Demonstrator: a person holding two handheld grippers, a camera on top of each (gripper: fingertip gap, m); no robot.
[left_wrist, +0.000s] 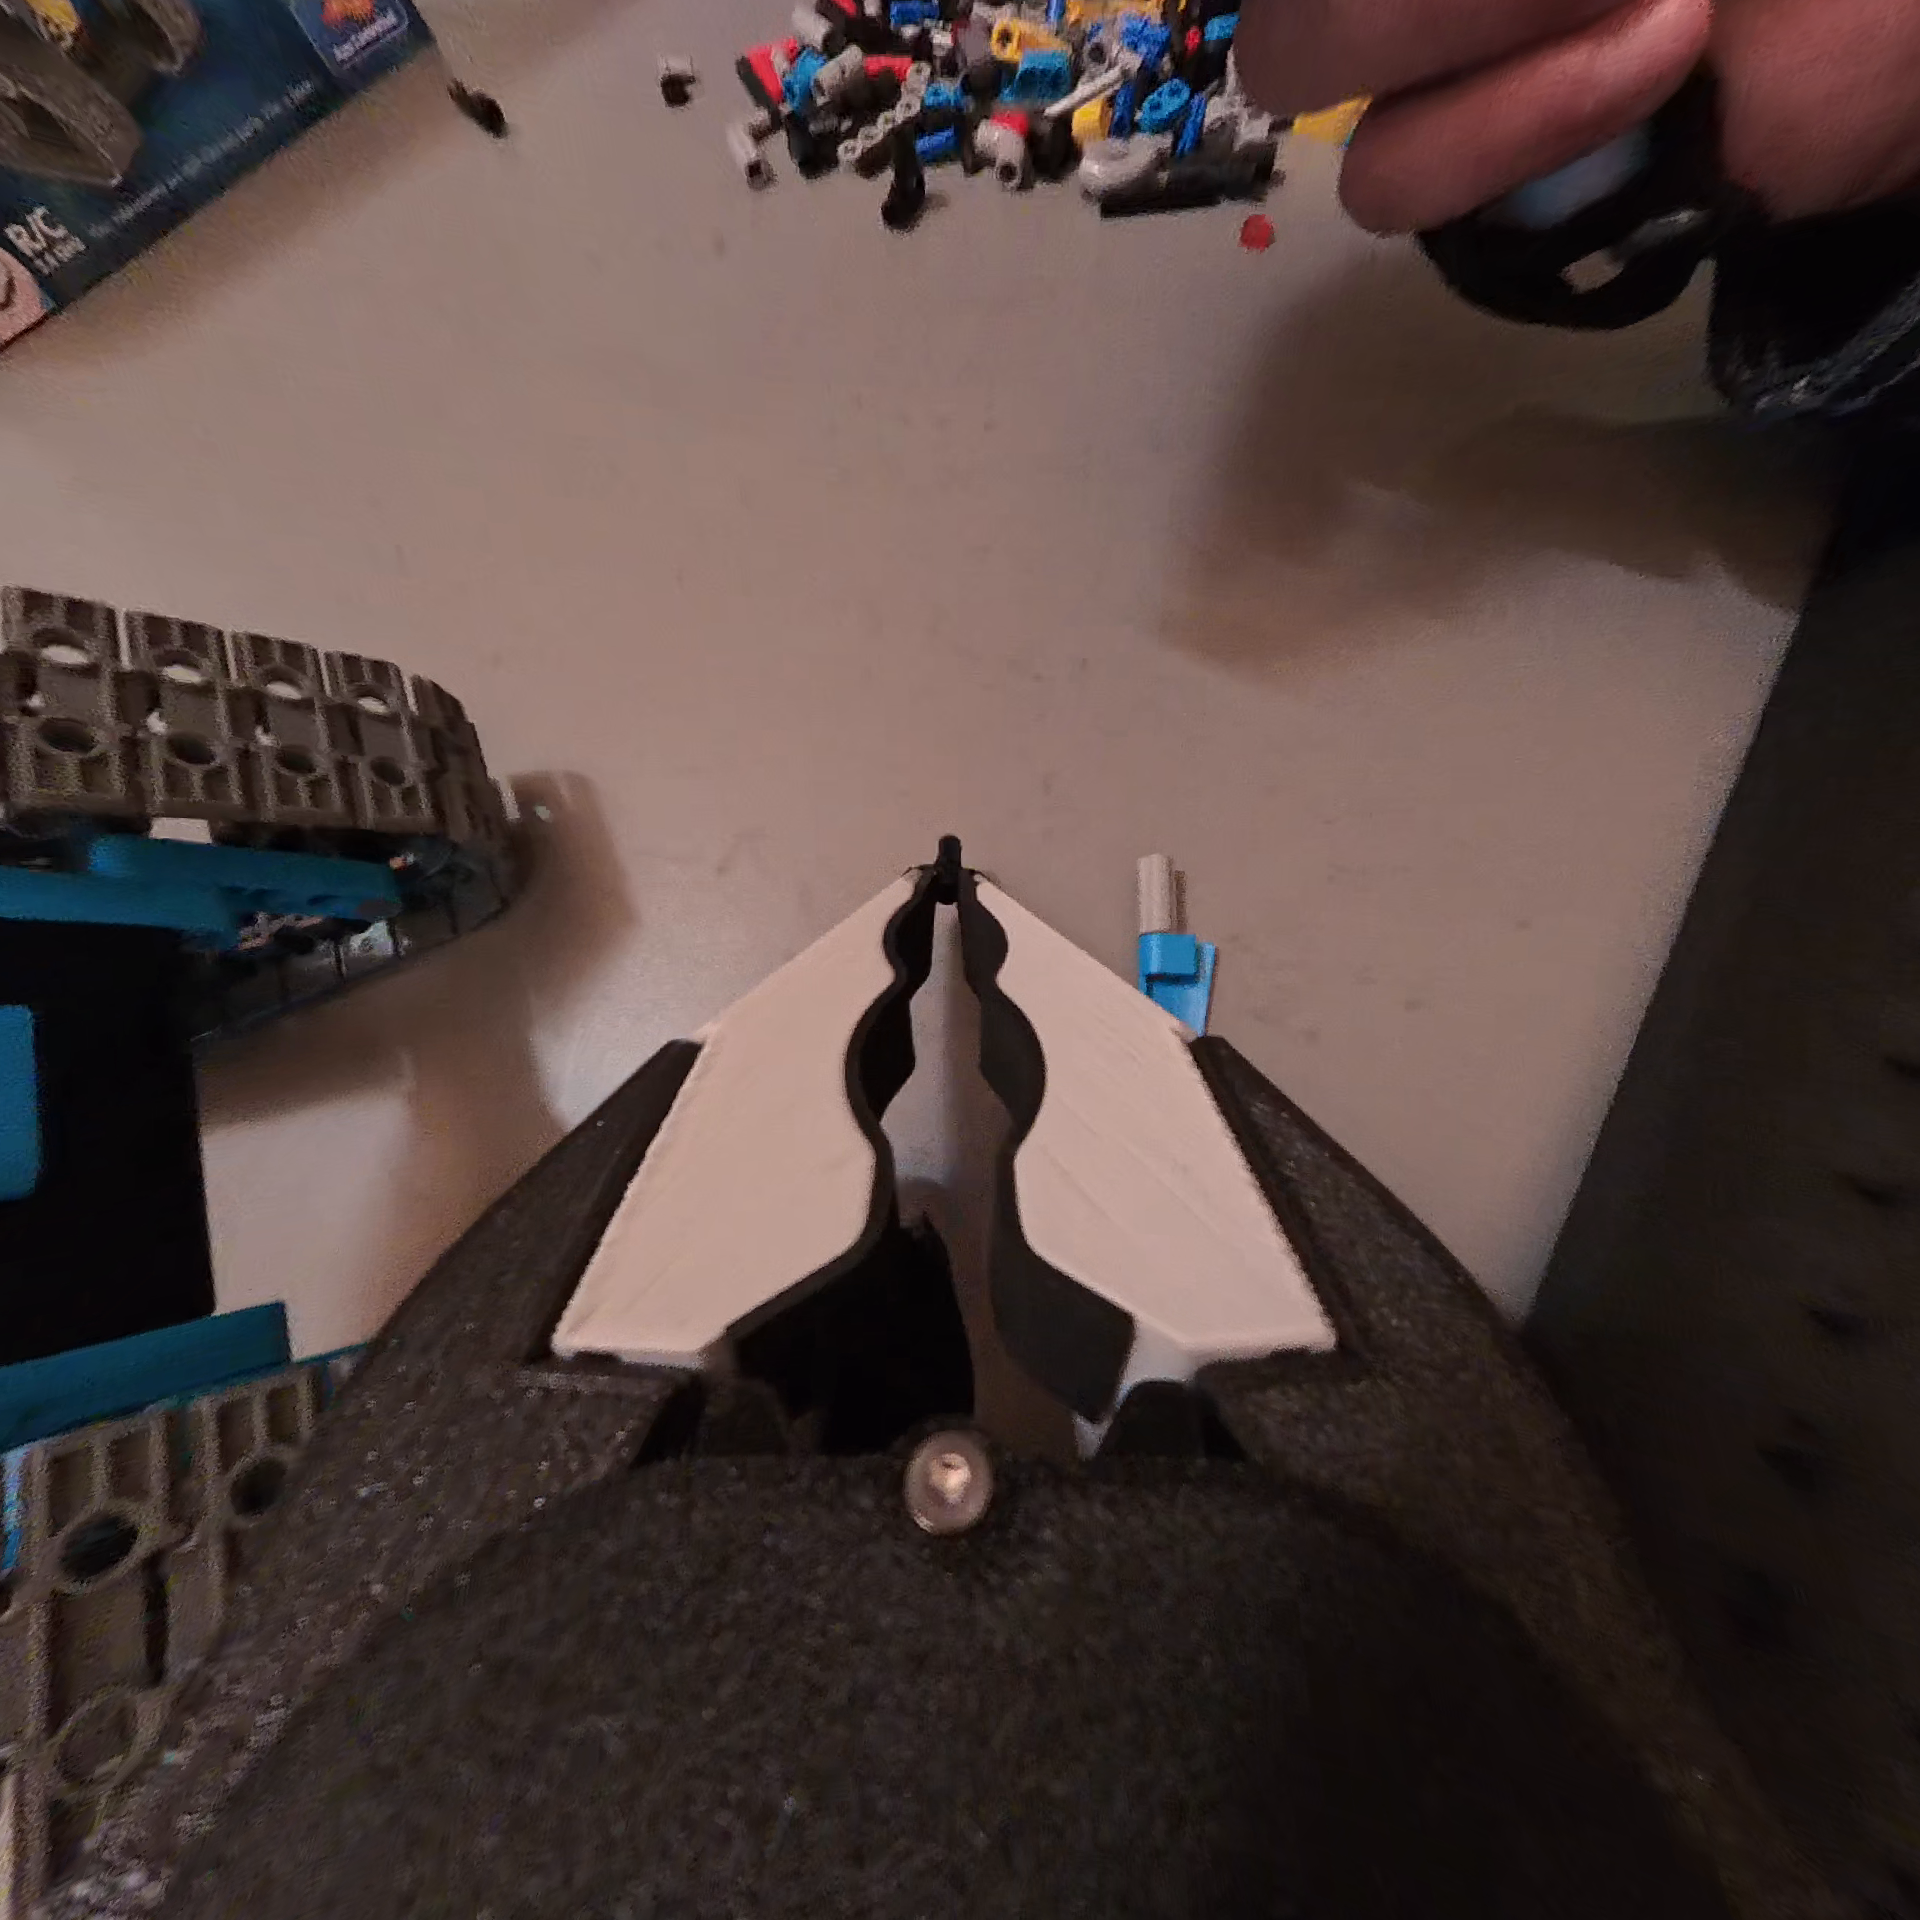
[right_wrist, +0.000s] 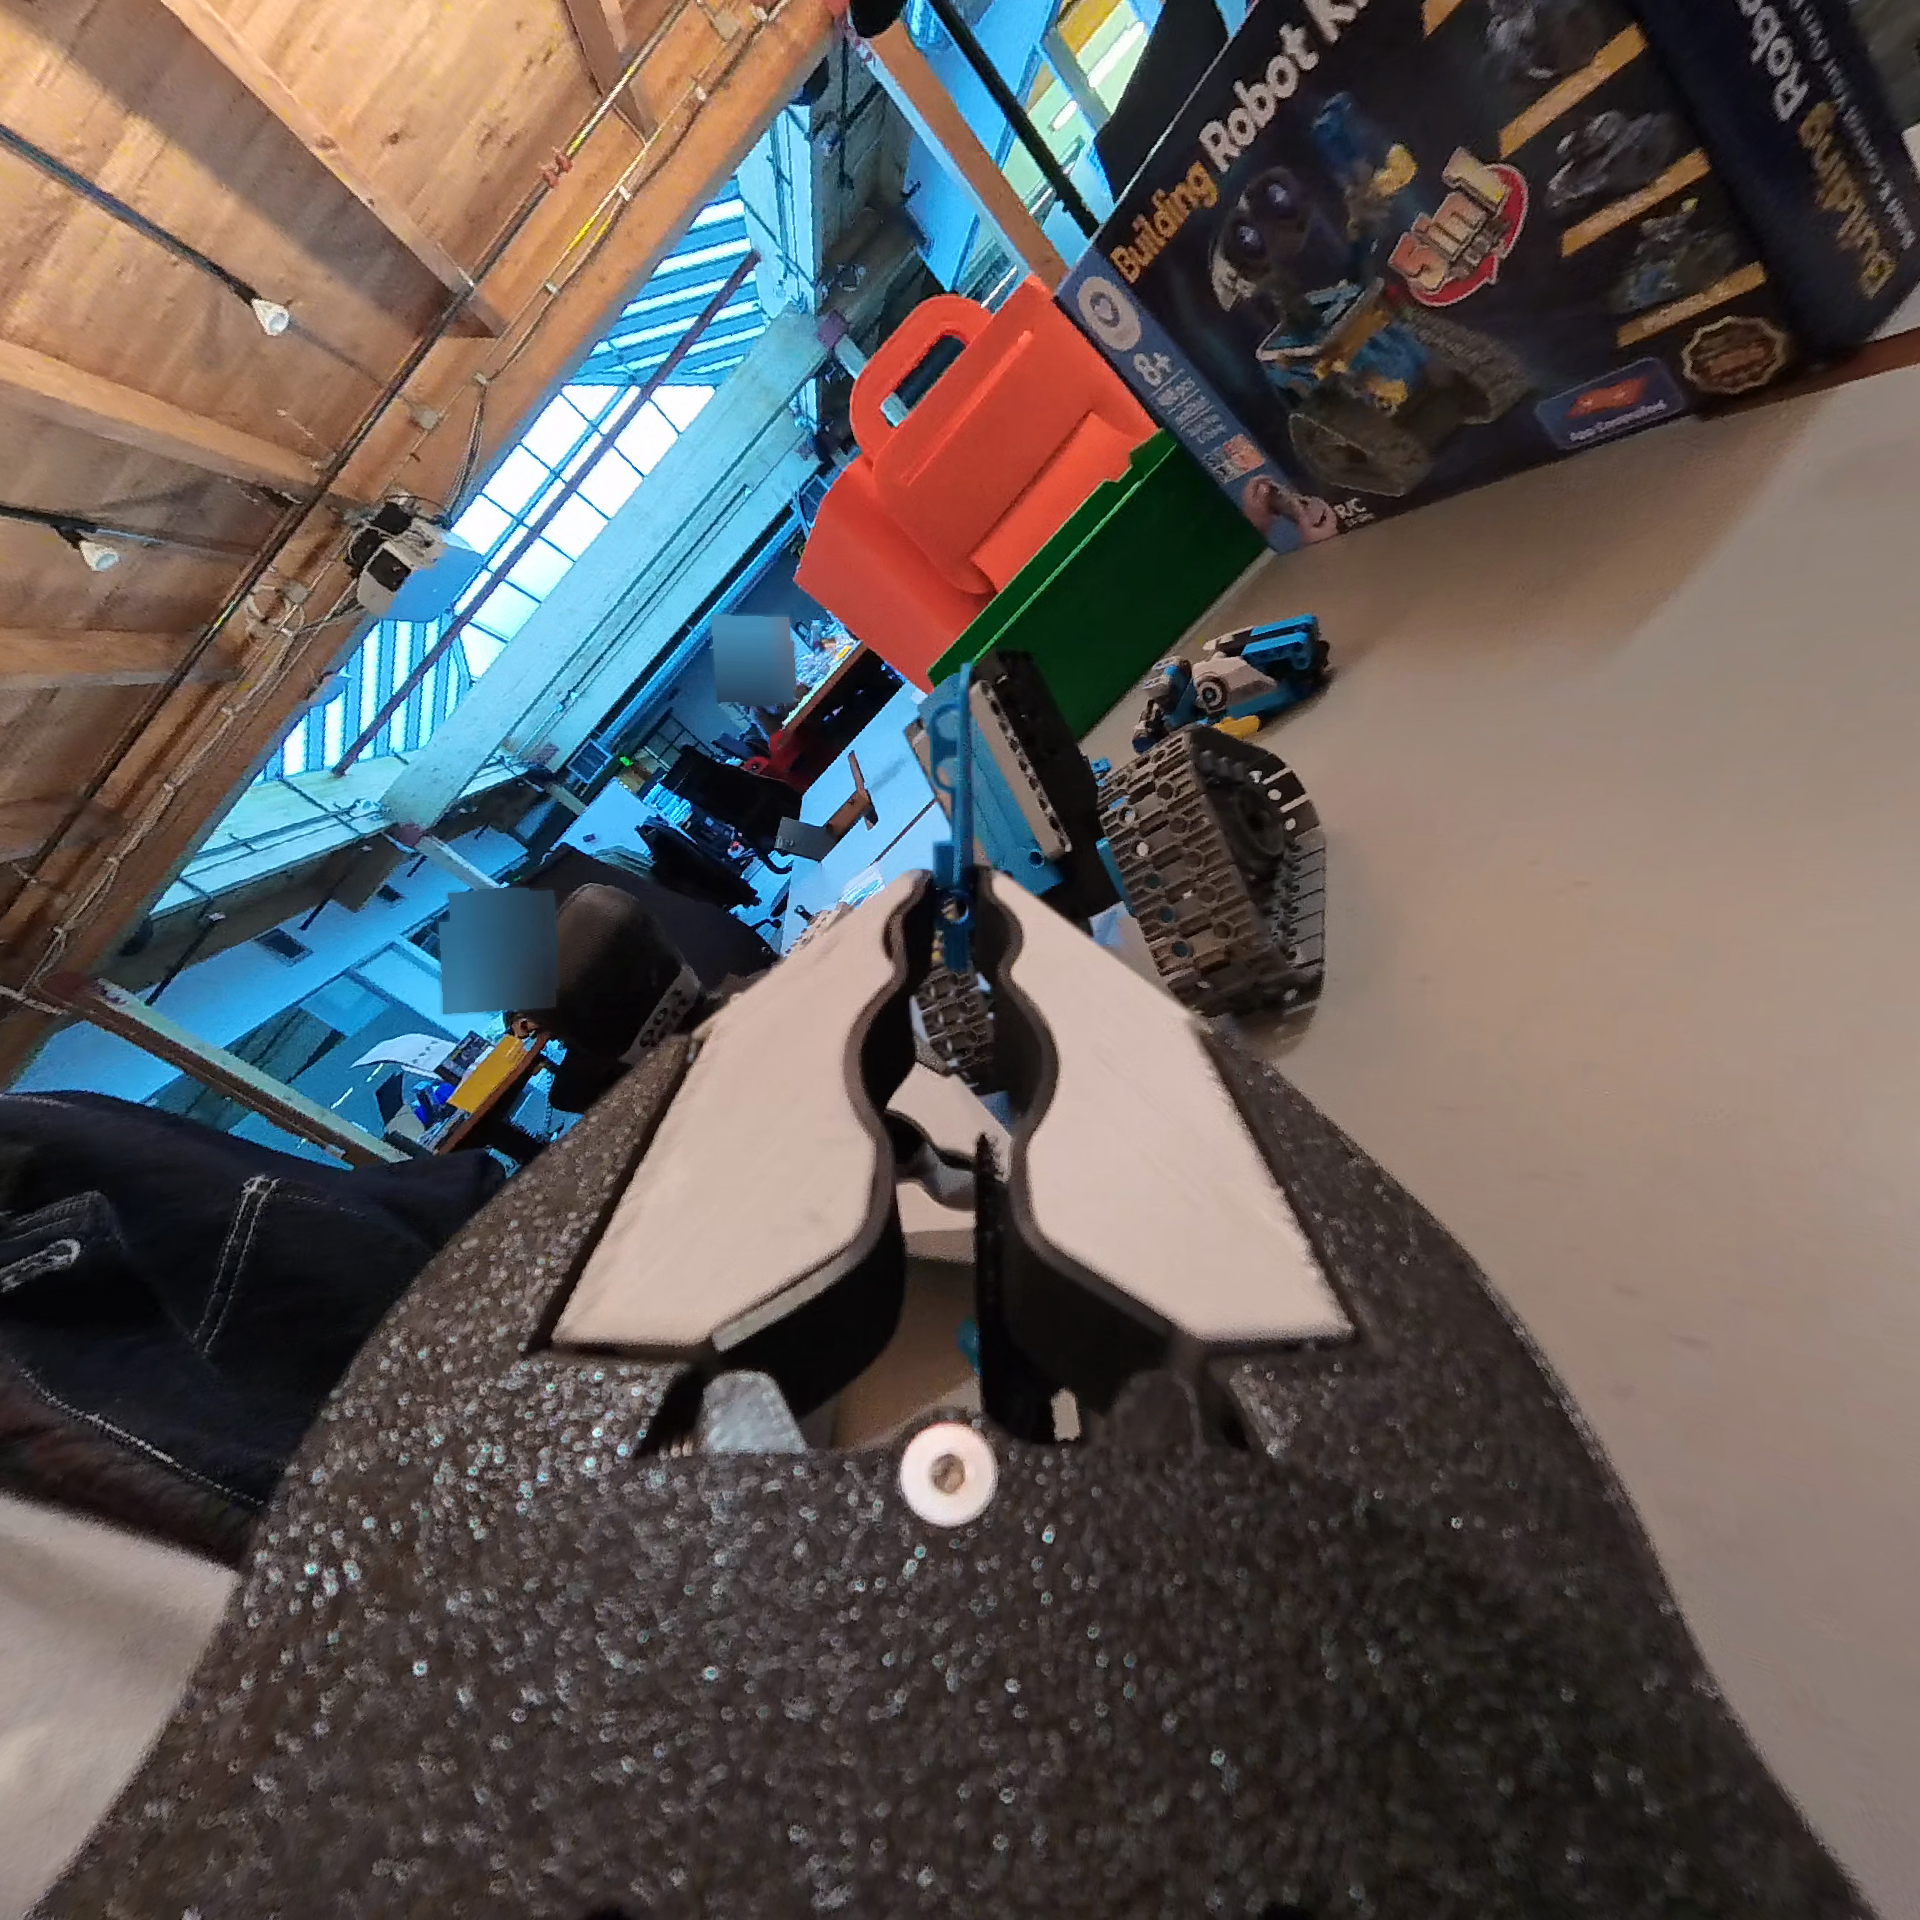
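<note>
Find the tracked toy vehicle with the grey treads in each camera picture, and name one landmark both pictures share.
Left wrist view: the tracked toy vehicle sits at the left edge, left of the left gripper, which pinches a small black pin.
Right wrist view: it stands right of centre, just beyond the right gripper, which pinches a thin blue strip.
Shared landmark: the dark blue toy box.

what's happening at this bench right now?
A person works two handheld grippers over a table. The left gripper is shut on a small black pin, beside a grey-and-blue piece. The right gripper is shut on a thin blue beam, in front of a tracked vehicle. A pile of loose parts lies farther off.
</note>
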